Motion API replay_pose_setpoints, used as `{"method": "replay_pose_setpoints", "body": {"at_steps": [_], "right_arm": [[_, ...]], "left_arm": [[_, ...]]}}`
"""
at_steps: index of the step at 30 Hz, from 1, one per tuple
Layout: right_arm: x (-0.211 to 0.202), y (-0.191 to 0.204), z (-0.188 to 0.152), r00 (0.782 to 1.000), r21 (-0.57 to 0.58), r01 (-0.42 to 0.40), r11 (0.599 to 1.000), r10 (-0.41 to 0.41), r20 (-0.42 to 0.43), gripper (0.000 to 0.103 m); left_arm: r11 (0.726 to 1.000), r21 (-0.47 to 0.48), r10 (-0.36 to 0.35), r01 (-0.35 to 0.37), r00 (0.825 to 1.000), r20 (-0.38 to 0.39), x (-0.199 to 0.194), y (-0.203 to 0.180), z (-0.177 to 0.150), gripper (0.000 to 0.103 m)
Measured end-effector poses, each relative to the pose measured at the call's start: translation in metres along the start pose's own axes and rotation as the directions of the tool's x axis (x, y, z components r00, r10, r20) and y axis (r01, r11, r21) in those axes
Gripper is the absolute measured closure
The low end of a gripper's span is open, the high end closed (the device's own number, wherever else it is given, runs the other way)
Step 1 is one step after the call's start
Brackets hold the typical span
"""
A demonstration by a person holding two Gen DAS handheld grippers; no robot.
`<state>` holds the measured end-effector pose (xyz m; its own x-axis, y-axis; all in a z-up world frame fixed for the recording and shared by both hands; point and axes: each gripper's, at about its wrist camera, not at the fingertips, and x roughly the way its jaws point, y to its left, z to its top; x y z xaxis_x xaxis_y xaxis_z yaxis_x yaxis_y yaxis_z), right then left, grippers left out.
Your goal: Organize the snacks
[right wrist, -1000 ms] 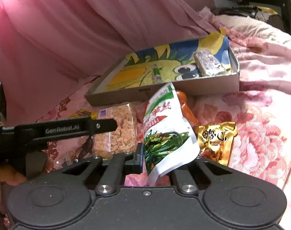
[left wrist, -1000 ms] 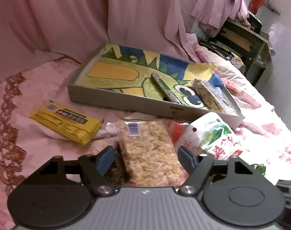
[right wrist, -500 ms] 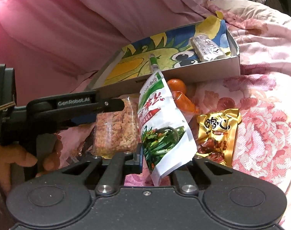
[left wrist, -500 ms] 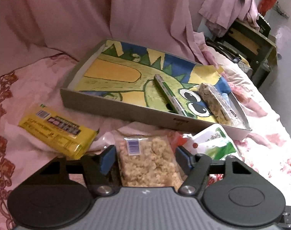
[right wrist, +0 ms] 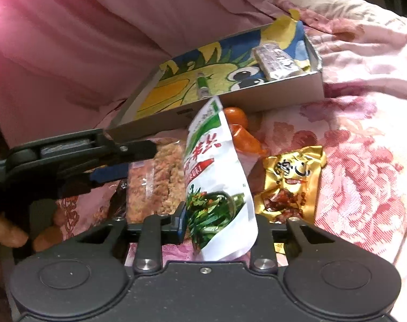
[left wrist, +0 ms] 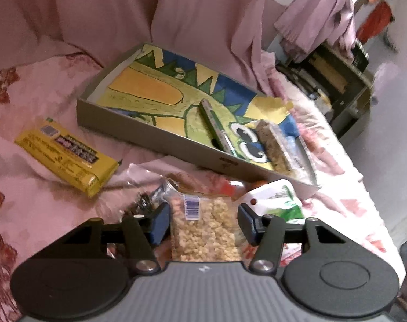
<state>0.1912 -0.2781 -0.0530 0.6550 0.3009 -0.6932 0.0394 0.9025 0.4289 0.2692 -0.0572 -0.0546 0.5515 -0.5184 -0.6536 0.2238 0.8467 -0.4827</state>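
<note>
My left gripper is shut on a clear pack of puffed-rice cake and holds it off the bed; the pack also shows in the right wrist view. My right gripper is shut on a white and green snack pouch, held upright; the pouch also shows in the left wrist view. The shallow cardboard tray with a dinosaur drawing lies ahead. It holds a green stick pack and a wrapped cereal bar.
A yellow snack pack lies on the pink floral bedspread left of the tray. A gold snack pouch and an orange packet lie before the tray. Pink curtains hang behind. A dark cabinet stands far right.
My left gripper has lifted the rice-cake pack up and toward the tray. My right gripper has kept its hold on the pouch and come a little closer to the tray.
</note>
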Motion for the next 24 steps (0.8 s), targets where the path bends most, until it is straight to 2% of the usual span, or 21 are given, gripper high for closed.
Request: {"method": "replay_pose_setpoints", "body": {"at_steps": [6, 11, 15, 19, 24], "right_arm": [[-0.003, -0.008, 0.004, 1.000, 0.044, 0.017, 0.999, -0.017, 0.004, 0.071], [-0.005, -0.009, 0.004, 1.000, 0.051, 0.026, 0.998, -0.026, 0.007, 0.071], [-0.006, -0.010, 0.005, 0.999, 0.059, 0.031, 0.998, -0.032, 0.010, 0.071], [-0.008, -0.010, 0.005, 0.999, 0.062, 0.040, 0.997, -0.041, 0.019, 0.071], [-0.012, -0.010, 0.004, 0.999, 0.063, 0.035, 0.997, -0.037, 0.030, 0.084]], "left_arm": [[0.984, -0.148, -0.097, 0.101, 0.995, 0.038, -0.008, 0.010, -0.006, 0.044], [0.952, -0.235, -0.182, 0.194, 0.981, 0.074, -0.009, 0.014, -0.007, 0.044], [0.944, -0.235, -0.220, 0.232, 0.972, 0.079, -0.006, 0.010, -0.009, 0.044], [0.943, -0.235, -0.226, 0.236, 0.972, 0.070, 0.000, 0.006, -0.012, 0.044], [0.926, -0.270, -0.249, 0.265, 0.964, 0.089, -0.002, 0.008, -0.022, 0.044]]}}
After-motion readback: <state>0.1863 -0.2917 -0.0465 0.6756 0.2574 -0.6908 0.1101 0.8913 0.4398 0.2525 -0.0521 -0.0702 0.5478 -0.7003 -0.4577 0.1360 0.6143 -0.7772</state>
